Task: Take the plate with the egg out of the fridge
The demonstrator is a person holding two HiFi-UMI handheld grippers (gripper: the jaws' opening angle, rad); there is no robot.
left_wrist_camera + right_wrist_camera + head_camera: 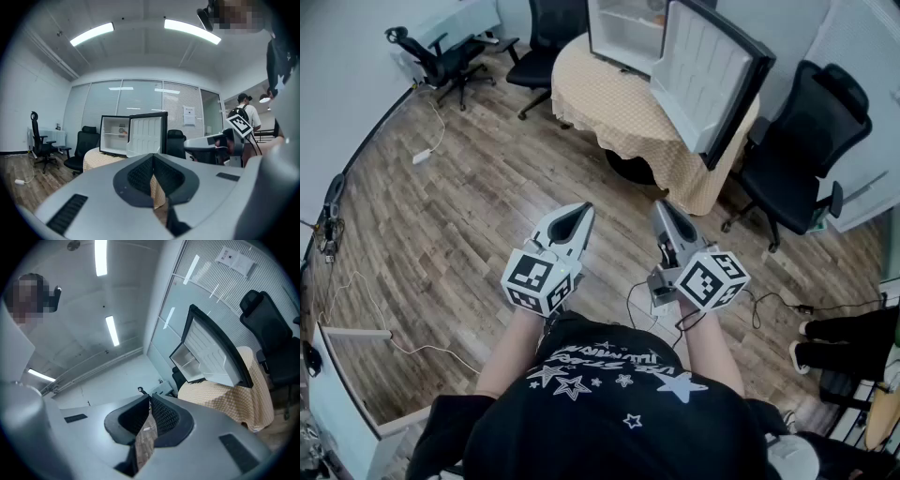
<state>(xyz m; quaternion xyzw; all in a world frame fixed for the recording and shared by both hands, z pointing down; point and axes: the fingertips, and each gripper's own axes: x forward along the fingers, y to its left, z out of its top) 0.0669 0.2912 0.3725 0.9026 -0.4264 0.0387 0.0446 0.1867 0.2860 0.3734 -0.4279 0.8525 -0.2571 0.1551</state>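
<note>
1. Left tool (578,215): held in front of the person's body over the wooden floor (469,216). In the left gripper view the jaw tips meet; closed, nothing between them.
2. Right tool (667,210): held beside the left one, a gap between the two. In the right gripper view the jaw tips also meet; closed, empty.
3. Fridge (623,33): small, white inside, standing on a round bench (609,108) covered with a tan checked cloth. It is well apart from both tools, ahead of them.
4. Fridge door (703,75): swung wide open, white inner liner facing out.
5. Plate with the egg (123,132): seen only as a small pale-and-orange spot on a shelf inside the fridge; too small for detail.
6. Black office chairs around the bench: one at the right (802,150), one behind it (546,42), one further left by the wall (441,58).
</note>
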